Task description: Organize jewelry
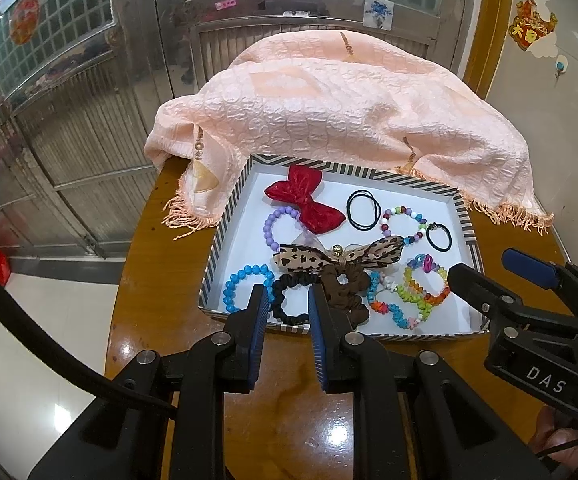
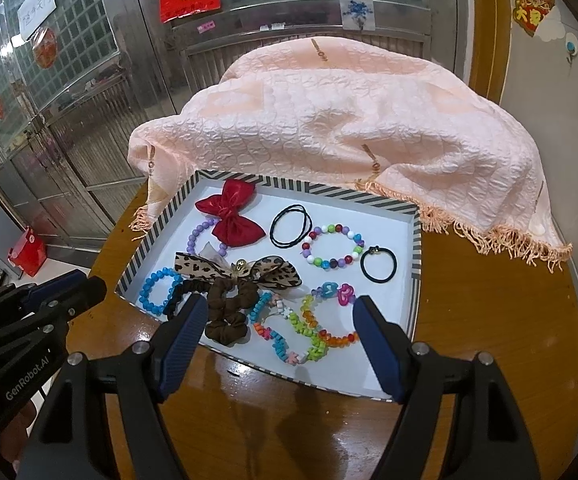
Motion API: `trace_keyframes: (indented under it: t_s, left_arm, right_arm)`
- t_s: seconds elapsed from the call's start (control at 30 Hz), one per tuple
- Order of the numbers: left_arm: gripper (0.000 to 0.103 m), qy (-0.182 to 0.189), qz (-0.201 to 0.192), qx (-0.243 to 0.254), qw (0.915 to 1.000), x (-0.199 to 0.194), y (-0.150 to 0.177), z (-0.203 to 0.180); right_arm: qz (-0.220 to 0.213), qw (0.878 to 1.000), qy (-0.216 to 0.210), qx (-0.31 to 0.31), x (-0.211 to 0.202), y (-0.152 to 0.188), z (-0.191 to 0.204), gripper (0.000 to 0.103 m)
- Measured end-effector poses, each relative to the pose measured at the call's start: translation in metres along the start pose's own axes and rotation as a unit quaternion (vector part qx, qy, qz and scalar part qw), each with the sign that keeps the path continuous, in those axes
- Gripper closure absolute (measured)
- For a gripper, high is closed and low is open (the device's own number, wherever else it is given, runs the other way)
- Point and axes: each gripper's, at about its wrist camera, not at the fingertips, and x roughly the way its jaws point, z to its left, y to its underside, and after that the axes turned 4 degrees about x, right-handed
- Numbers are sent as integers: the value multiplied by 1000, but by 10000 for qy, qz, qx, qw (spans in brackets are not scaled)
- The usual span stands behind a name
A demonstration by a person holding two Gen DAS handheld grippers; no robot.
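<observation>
A striped-rimmed white tray (image 1: 369, 176) (image 2: 329, 194) on a round wooden table (image 1: 289, 412) holds a red bow (image 1: 305, 198), a leopard-print bow on a brown scrunchie (image 1: 341, 260), a black scrunchie (image 1: 289, 300), a blue bead bracelet (image 1: 245, 286), a purple one (image 1: 275, 224), thin black hair ties (image 1: 363, 208) and several colourful bead bracelets (image 1: 421, 292). My left gripper (image 1: 287, 292) hovers over the tray's near edge by the black scrunchie, its jaws narrowly apart and empty. My right gripper (image 2: 279, 304) stands wide open above the colourful bracelets (image 2: 313, 328), holding nothing.
A peach fringed cloth (image 1: 349, 108) is heaped behind the tray and overlaps its far rim. Metal lattice doors stand behind the table, with tiled floor to the left. Each gripper shows in the other's view: right gripper (image 1: 481, 264), left gripper (image 2: 89, 282).
</observation>
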Motion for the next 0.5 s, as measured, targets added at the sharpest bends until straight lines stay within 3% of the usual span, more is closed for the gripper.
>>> trace_keyframes:
  t_s: [0.5]
  left_arm:
    - [97, -17, 3, 32, 10000, -1, 0, -1]
  right_arm:
    - [32, 10000, -28, 3, 2, 1, 0, 25]
